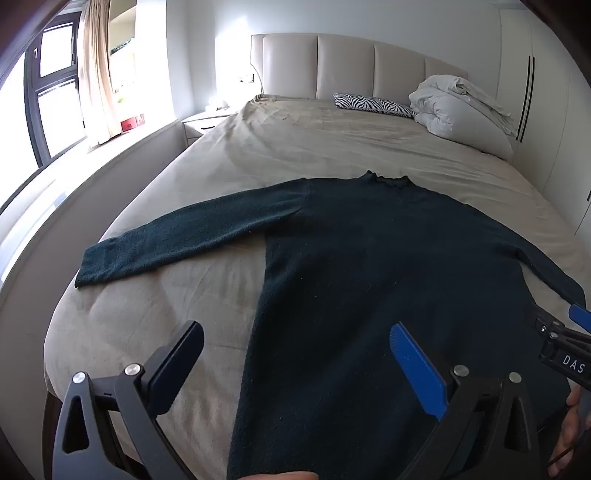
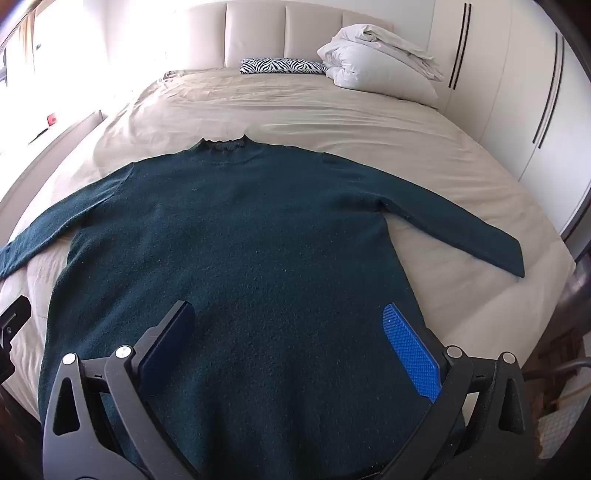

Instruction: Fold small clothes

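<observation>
Here, a dark green knitted sweater (image 2: 236, 236) lies flat on the beige-sheeted bed (image 2: 295, 110).
Left hand-held gripper (image 1: 295, 350) and right hand-held gripper (image 2: 291, 332) hover above its hem, both released, grasping nothing.

The white letters "DAS" stand on a black part of the right gripper (image 1: 565, 343), at the frame's right edge; possibly cut off there.

Bare bed (image 2: 295, 110) lies beyond the sweater (image 2: 240, 240); a striped pillow (image 2: 280, 65) and heaped duvet (image 2: 376, 62) crowd the headboard (image 2: 255, 33).
</observation>
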The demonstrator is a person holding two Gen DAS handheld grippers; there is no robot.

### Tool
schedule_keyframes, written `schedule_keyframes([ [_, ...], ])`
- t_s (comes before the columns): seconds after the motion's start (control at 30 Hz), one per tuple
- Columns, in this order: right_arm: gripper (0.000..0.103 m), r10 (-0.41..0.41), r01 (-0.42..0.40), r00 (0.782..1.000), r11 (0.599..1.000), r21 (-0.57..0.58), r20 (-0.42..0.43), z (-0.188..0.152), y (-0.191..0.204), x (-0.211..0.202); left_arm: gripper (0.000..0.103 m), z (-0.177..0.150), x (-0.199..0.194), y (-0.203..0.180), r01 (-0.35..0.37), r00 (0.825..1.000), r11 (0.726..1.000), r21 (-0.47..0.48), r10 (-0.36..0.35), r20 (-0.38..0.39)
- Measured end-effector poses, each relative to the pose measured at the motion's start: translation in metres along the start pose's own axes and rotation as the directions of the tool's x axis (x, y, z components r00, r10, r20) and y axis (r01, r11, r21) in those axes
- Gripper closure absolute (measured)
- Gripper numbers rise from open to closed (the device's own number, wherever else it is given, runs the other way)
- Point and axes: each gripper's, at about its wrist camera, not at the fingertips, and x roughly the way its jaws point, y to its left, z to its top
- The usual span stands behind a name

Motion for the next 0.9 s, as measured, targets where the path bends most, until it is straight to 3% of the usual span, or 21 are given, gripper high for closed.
schedule_keyframes([
  [0.9,0.0,-0.007,0.007,1.0,1.0,-0.01,-0.008,-0.0015,0.0003,0.0016,0.0,-0.0076,-0.0009,-0.001,-0.003,1.0,1.0,-0.007,0.003,0.0],
])
